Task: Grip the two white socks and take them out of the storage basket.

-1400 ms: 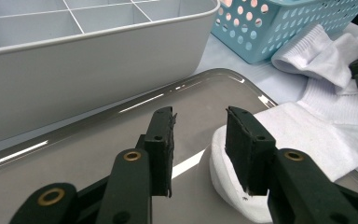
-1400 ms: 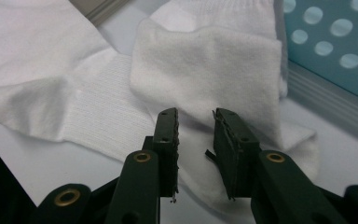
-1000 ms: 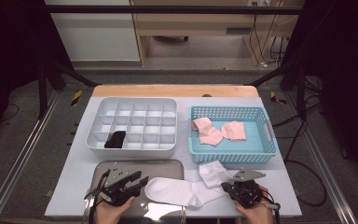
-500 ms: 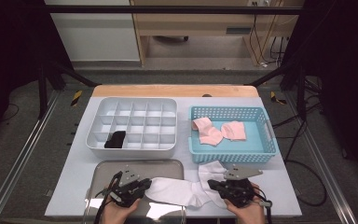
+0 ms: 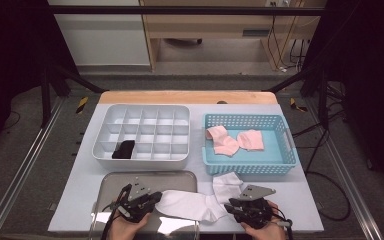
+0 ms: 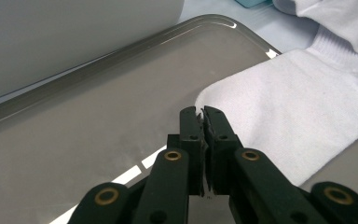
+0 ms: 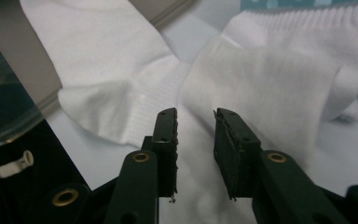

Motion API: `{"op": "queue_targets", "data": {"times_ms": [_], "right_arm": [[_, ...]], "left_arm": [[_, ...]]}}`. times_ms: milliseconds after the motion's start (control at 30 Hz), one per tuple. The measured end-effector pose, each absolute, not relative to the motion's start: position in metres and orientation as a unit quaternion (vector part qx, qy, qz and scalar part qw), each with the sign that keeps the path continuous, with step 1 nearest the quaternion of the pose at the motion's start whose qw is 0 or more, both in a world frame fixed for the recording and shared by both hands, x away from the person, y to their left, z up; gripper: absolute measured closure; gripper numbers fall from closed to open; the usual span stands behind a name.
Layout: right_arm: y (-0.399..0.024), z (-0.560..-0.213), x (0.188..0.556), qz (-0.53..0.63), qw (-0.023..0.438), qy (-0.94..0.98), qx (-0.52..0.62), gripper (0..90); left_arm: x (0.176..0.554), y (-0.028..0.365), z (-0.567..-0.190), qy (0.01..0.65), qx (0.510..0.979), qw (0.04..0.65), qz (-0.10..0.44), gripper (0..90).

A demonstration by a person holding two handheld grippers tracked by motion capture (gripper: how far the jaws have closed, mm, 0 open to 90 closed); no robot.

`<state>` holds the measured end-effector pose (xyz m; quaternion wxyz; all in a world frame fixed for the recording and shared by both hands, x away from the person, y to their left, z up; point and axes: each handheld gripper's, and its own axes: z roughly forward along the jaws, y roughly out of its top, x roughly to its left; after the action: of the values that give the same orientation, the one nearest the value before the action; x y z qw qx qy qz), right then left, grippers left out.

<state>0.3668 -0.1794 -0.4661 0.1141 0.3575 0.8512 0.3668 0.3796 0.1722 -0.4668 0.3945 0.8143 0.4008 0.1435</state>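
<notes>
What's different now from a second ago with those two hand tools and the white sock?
The left gripper moved in to the toe end of the white sock and its jaws closed there; whether cloth is pinched is unclear. The right gripper slid left along the sock, and its jaws have just been opening, cloth beneath them, not pinched. The divided tray, blue basket and pink socks stayed put.

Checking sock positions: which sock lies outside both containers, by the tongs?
The white sock, spread across the tray's edge and the table between both tongs; the pink socks lie in the blue basket, the black one in the organizer.
</notes>
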Motion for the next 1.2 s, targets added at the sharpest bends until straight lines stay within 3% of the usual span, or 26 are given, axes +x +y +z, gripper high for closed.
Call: {"op": "queue_targets", "data": {"times_ms": [133, 167, 267, 633, 800, 1033, 1133, 1200], "right_arm": [[-0.176, -0.474, 0.367, 0.354, 0.112, 0.861, 0.349, 73.1], [-0.177, -0.472, 0.368, 0.351, 0.109, 0.862, 0.350, 87.7], [-0.177, -0.470, 0.369, 0.351, 0.103, 0.859, 0.359, 90.0], [-0.164, -0.436, 0.371, 0.426, 0.092, 0.831, 0.345, 90.0], [-0.121, -0.436, 0.396, 0.443, 0.074, 0.824, 0.344, 90.0], [-0.099, -0.453, 0.416, 0.408, 0.074, 0.833, 0.366, 90.0], [-0.105, -0.446, 0.412, 0.435, 0.083, 0.824, 0.353, 77.4], [-0.116, -0.437, 0.408, 0.461, 0.096, 0.810, 0.350, 73.6]], "left_arm": [[0.379, 0.172, -0.467, 0.400, 0.815, 0.394, 0.145, 85.8], [0.379, 0.172, -0.467, 0.401, 0.814, 0.395, 0.144, 85.9], [0.379, 0.173, -0.467, 0.401, 0.814, 0.395, 0.144, 86.0], [0.380, 0.172, -0.467, 0.402, 0.813, 0.397, 0.144, 86.1], [0.379, 0.173, -0.467, 0.403, 0.811, 0.399, 0.145, 85.8], [0.380, 0.174, -0.467, 0.407, 0.806, 0.403, 0.149, 75.4], [0.378, 0.176, -0.458, 0.406, 0.796, 0.418, 0.161, 66.5], [0.376, 0.176, -0.450, 0.403, 0.791, 0.428, 0.168, 63.6]]}}
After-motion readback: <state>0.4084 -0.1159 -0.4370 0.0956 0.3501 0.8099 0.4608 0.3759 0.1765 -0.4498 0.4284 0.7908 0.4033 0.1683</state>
